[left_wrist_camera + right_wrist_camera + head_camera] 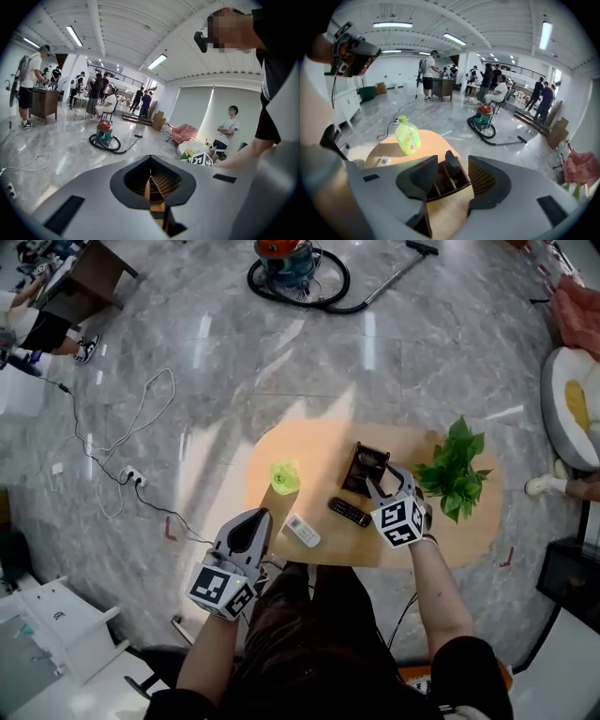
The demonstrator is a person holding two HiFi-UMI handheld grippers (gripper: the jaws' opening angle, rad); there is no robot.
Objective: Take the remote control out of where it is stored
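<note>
Count of things in view

Three remote controls are counted: one slim black remote control (349, 512) and one white remote control (301, 531) lying flat, and one dark remote control (451, 163) standing in the single dark brown compartmented holder (359, 470). One translucent yellow-green plastic bottle (284, 477), one leafy green plant (455, 472) and one light oval wooden table (469, 532) are seen. Two grey handheld grippers are counted, the left gripper (251, 519) and the right gripper (384, 482). On the grey marble floor (422, 352), one red-and-teal vacuum cleaner (281, 259) with a black hose and one white power strip (131, 477) are counted.
</note>
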